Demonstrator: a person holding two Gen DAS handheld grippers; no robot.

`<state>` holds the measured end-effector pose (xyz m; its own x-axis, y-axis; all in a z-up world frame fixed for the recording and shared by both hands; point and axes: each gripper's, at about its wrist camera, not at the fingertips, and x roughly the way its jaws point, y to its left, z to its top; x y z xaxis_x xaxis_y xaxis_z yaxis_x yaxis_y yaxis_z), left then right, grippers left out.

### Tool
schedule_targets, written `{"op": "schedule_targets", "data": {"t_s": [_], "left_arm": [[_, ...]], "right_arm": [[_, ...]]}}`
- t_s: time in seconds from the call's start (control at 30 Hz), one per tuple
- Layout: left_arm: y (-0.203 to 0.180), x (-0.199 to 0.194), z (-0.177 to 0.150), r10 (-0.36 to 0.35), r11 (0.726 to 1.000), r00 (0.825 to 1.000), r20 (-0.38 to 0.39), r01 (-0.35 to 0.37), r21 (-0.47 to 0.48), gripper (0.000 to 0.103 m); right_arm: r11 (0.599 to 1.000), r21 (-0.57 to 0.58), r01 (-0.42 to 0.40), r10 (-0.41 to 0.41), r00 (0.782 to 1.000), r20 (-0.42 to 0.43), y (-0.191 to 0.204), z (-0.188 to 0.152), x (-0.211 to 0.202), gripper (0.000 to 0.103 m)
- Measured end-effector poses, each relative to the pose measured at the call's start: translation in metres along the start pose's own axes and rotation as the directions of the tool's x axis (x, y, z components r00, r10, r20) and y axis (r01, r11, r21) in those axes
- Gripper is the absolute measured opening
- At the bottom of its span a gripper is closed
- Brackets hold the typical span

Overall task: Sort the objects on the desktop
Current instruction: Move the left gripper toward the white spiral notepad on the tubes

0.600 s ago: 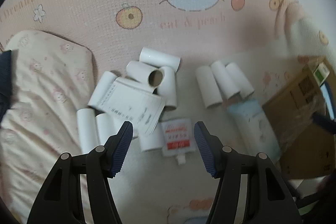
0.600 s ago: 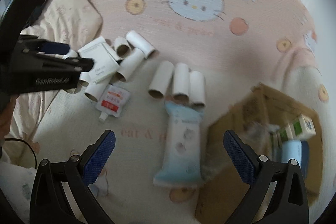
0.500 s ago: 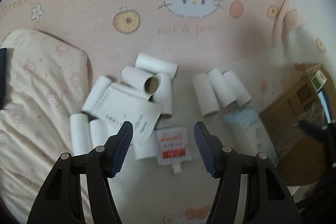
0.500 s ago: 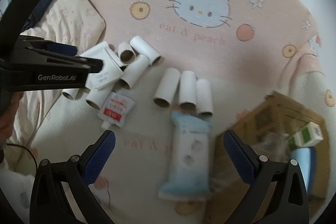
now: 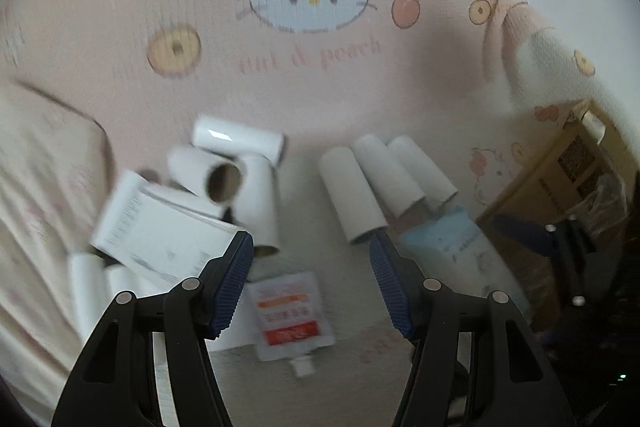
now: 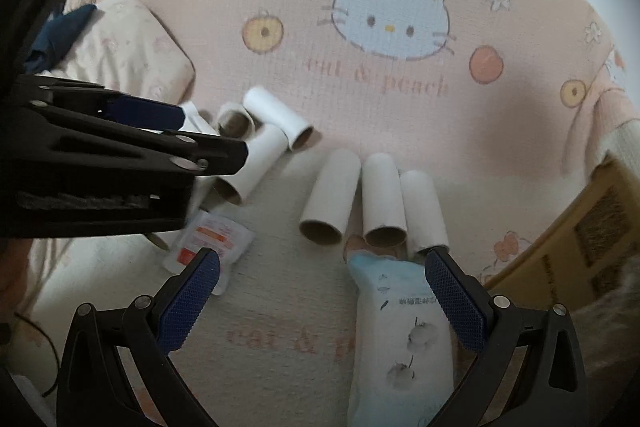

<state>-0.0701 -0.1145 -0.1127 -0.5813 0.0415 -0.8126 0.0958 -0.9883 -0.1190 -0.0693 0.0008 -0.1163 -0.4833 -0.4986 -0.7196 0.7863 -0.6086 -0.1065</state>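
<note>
Overhead, left gripper [image 5: 311, 273] gapes wide, empty, above white spouted sachet with red label [image 5: 289, 315]; right gripper [image 6: 322, 301] likewise wide, empty, over pale-blue tissue pack [image 6: 402, 331]; brown cardboard box [image 6: 584, 243] at right, contents unreadable; white cardboard tubes [image 6: 382, 199] on pink cartoon-cat blanket [image 6: 360, 99].

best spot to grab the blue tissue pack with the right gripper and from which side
Grip the blue tissue pack across its narrow width near the middle, coming down from above. It lies flat and lengthwise under the open right gripper, with both long edges clear, and looks soft. Stay off its far end, which touches the three cardboard tubes.
</note>
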Motion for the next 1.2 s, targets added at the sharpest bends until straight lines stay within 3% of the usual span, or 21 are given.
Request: {"op": "schedule_targets", "data": {"t_s": [0.07, 0.27, 0.57, 0.77, 0.97, 1.07, 1.2], "left_arm": [[0.005, 0.010, 0.000, -0.046, 0.998, 0.999, -0.023, 0.045, -0.047, 0.064], [0.005, 0.034, 0.009, -0.085, 0.993, 0.995, -0.057, 0.080, -0.088, 0.060], [0.049, 0.025, 0.010, 0.065, 0.981, 0.997, -0.039, -0.072, -0.181, 0.056], [0.102, 0.022, 0.002, 0.169, 0.947, 0.983, -0.066, -0.180, -0.266, 0.055], [0.149, 0.025, -0.001, 0.239, 0.904, 0.966, -0.099, -0.259, -0.341, 0.055], [0.166, 0.024, -0.008, 0.239, 0.888, 0.967, -0.094, -0.256, -0.383, 0.055], [0.183, 0.030, -0.016, 0.183, 0.877, 0.980, -0.081, -0.200, -0.438, 0.055]], "right_arm": [[1.000, -0.008, 0.021, -0.021, 1.000, 0.005, -0.002, 0.000, 0.008, 0.102], [0.999, -0.022, 0.023, -0.022, 0.998, 0.061, -0.004, 0.005, 0.022, 0.102], [0.996, -0.037, -0.078, 0.081, 0.992, 0.100, 0.021, 0.013, 0.052, 0.102], [0.983, -0.071, -0.167, 0.174, 0.979, 0.104, 0.051, 0.019, 0.069, 0.102], [0.977, -0.094, -0.190, 0.197, 0.978, 0.072, 0.074, 0.019, 0.085, 0.102], [0.975, -0.078, -0.206, 0.211, 0.976, 0.055, 0.082, 0.017, 0.088, 0.102], [0.976, -0.052, -0.214, 0.216, 0.975, 0.043, 0.087, 0.020, 0.093, 0.102]]}}
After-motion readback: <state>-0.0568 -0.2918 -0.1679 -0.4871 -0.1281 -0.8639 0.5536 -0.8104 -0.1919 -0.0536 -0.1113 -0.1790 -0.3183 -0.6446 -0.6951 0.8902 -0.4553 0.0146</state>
